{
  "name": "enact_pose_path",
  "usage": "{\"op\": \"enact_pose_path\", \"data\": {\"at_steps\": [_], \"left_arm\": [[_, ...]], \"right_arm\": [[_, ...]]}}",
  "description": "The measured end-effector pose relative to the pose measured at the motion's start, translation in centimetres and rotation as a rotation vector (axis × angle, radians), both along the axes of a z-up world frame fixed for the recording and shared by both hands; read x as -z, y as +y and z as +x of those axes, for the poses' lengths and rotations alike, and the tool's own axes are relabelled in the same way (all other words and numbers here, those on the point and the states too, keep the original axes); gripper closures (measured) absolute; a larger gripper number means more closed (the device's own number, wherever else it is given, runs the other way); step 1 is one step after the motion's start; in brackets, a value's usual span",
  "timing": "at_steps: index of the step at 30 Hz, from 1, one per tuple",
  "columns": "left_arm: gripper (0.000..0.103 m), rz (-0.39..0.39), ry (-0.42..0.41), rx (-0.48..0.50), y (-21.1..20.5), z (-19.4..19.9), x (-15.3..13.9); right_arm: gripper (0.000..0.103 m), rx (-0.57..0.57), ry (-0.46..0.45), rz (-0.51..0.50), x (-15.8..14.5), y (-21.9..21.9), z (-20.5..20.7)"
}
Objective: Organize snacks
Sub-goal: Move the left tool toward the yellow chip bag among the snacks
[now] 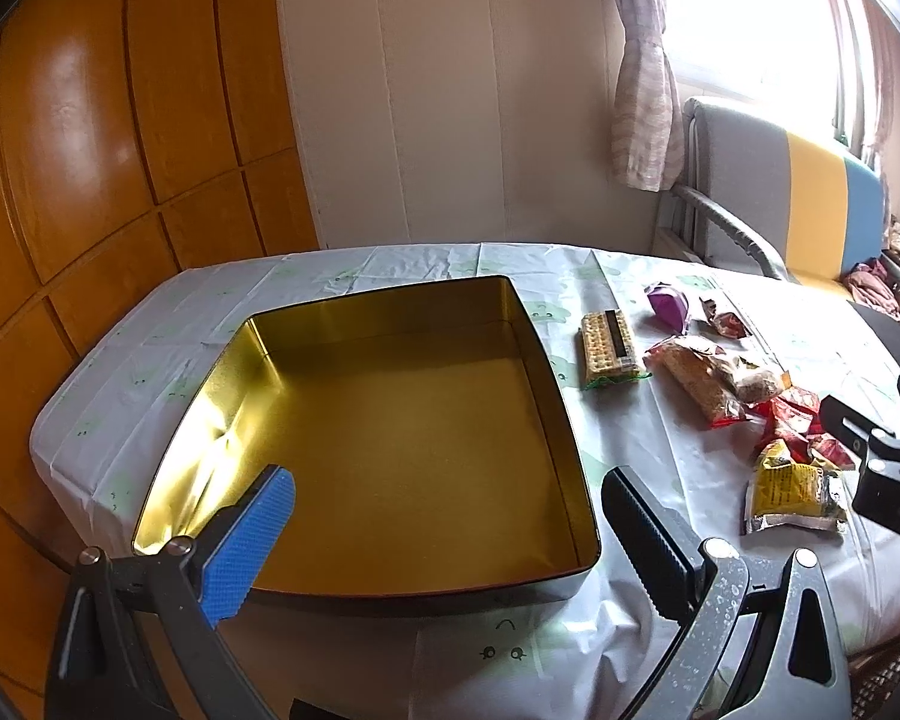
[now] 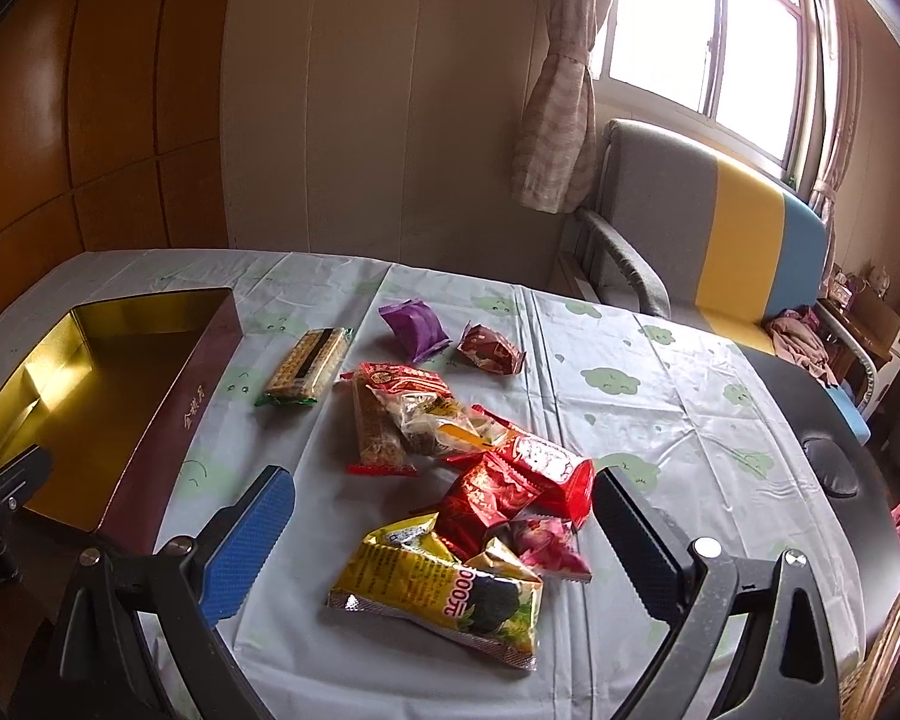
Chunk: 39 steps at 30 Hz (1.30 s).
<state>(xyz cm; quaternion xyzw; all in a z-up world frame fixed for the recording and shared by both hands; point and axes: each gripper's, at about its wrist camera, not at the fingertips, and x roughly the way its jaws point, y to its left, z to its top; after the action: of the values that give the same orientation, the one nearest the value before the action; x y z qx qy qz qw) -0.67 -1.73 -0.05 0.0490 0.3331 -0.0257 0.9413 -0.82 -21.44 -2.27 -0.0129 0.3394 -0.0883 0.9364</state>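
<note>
1. This looks like the very start of the job. The tin box has a shiny gold inside and nothing is in it yet. All the snacks lie on the table cloth, out at about 3 o'clock from the box.

2. In the right wrist view the snacks make a loose pile. The yellow bag is the closest one. The red packs touch it at 12 o'clock. A long bar in a red wrapper lies past them at 11 o'clock.

3. Three snacks lie apart from the pile: the cracker pack just beside the box, the purple bag and a small dark red pack farther back.

4. The right gripper hangs over the pile and points at the yellow bag. Its two fingers are spread wide and hold nothing.

5. The left gripper hangs over the near edge of the box. Its fingers are spread wide too, with nothing between them.

6. I think the next move is for the right gripper to go down, pinch the yellow bag, and carry it toward 9 o'clock into the box. The bag looks thin and crinkly, so it may slip.
</note>
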Motion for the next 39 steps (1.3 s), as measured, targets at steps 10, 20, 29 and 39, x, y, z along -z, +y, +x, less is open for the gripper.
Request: {"op": "enact_pose_path", "data": {"at_steps": [10, 20, 29, 39], "left_arm": [[0.000, 0.016, 0.003, 0.020, -0.8, -0.2, 0.2], [0.000, 0.026, 0.003, 0.037, -1.2, -0.4, 0.2], [0.000, 0.033, 0.006, 0.063, -1.9, -0.6, 0.2], [0.000, 0.051, 0.015, 0.109, -3.1, -0.7, 0.5]], "right_arm": [[0.002, -0.011, -0.019, -0.022, -0.9, -1.2, 0.2], [0.002, -0.014, -0.036, -0.035, -1.9, -2.3, 0.2], [0.002, -0.029, -0.067, -0.020, -4.2, -6.3, 1.0], [0.002, 0.135, -0.050, 0.106, -2.5, -16.1, 2.8]]}}
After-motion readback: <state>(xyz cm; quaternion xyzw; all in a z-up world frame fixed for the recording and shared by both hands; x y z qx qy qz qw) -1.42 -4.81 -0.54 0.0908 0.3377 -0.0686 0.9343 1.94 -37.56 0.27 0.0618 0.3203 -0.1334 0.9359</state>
